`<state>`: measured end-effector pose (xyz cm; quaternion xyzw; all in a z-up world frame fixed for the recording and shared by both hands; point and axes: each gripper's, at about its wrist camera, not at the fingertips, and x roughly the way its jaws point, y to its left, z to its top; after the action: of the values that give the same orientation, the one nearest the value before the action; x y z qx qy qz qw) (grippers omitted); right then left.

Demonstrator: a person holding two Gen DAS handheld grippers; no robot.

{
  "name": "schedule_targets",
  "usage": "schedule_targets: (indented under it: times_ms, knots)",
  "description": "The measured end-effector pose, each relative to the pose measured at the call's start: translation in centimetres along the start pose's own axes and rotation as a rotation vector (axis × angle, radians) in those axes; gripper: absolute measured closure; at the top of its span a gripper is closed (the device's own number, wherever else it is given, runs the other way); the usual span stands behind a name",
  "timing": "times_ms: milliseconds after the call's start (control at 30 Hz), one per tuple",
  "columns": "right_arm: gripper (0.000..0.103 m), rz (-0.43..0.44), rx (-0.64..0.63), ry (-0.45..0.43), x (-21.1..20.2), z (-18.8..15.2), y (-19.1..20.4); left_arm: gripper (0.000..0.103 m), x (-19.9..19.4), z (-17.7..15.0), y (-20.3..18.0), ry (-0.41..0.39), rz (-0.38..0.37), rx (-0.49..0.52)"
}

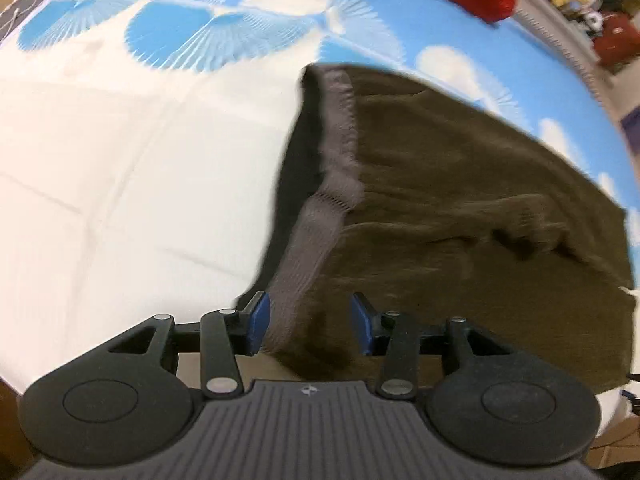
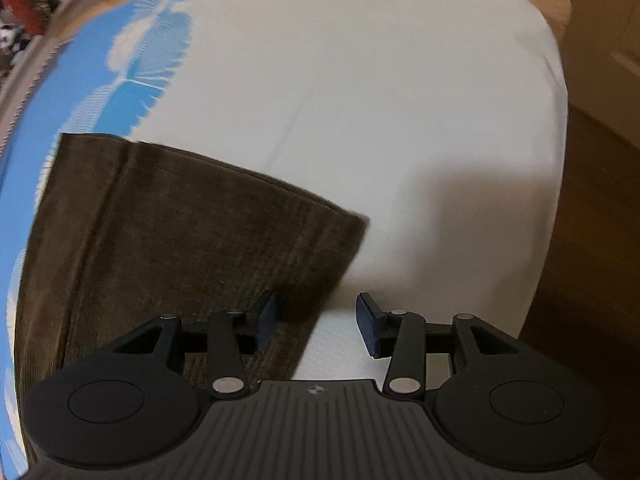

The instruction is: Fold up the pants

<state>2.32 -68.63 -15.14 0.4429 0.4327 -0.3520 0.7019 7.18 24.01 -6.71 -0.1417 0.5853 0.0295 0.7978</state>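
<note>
The left tool (image 1: 310,324) stands open over the waistband edge of the brown pants (image 1: 460,216); the right tool (image 2: 316,322) stands open over their hem corner. They lie folded on the bed (image 2: 400,100), with bare white sheet beyond.

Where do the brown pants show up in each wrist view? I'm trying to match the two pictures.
Left wrist view: the brown pants fill the centre and right, grey waistband along their left edge, reaching down between the jaws.
Right wrist view: the pants lie at the lower left, one corner near the jaws.
Shared landmark: the blue-and-white sheet under them.
</note>
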Motion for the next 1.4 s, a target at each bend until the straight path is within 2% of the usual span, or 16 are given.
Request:
schedule_targets:
  times_ms: [67,200,267,367,467,533,567,667,867,967,1033,1133,1267,1300,1367,1400]
  knots:
    - [0.053,-0.016,-0.026,-0.010,0.3,0.0,0.7,0.041,0.7,0.1,0.6,0.006,0.017,-0.009]
    - [0.054,-0.043,-0.063,-0.034,0.5,-0.3,1.8,0.040,2.4,0.2,0.9,0.048,0.068,0.009]
    - [0.086,-0.052,-0.084,-0.043,0.5,-0.4,2.1,0.040,3.1,0.2,0.6,0.053,0.085,0.032]
    - [0.093,-0.032,-0.083,-0.047,0.6,0.0,2.2,0.040,4.7,0.0,0.1,0.085,0.114,0.091]
    - [0.095,-0.020,-0.059,-0.079,-0.3,0.4,1.9,0.040,5.8,-0.4,-0.7,0.108,0.121,0.155]
    - [0.096,-0.014,-0.017,-0.104,-1.1,0.7,1.3,0.042,6.1,-0.8,-1.0,0.125,0.107,0.192]
    - [0.096,-0.023,-0.007,-0.111,-1.3,0.8,1.0,0.050,6.4,-1.1,-1.2,0.138,0.097,0.215]
    - [0.096,-0.053,0.004,-0.101,-1.5,0.7,0.4,0.057,6.1,-1.9,-1.8,0.129,0.101,0.297]
    - [0.096,-0.058,-0.051,-0.118,-1.7,0.4,1.2,0.064,3.9,-2.4,-0.6,0.111,0.036,0.292]
    - [0.096,-0.082,-0.007,-0.171,-2.7,0.6,0.6,0.066,3.8,-2.9,-0.6,0.133,0.022,0.308]
    - [0.096,-0.109,-0.016,-0.160,-2.6,0.7,0.4,0.065,4.1,-3.0,-0.8,0.135,0.048,0.317]
    - [0.095,-0.079,-0.050,-0.129,-2.1,0.6,0.8,0.063,4.3,-2.3,-0.5,0.149,0.045,0.288]
    - [0.090,-0.029,-0.094,-0.167,-3.0,0.5,1.9,0.057,3.8,-2.2,-1.5,0.153,0.055,0.336]
    - [0.090,-0.051,-0.113,-0.183,-3.3,0.5,2.3,0.057,3.3,-2.3,-2.0,0.133,0.077,0.345]
    - [0.079,-0.098,-0.154,-0.226,-4.0,0.5,2.9,0.057,2.3,-2.0,-2.6,0.047,0.131,0.358]
    - [0.076,-0.113,-0.166,-0.260,-4.4,0.5,3.2,0.057,1.7,-1.9,-2.9,0.012,0.119,0.363]
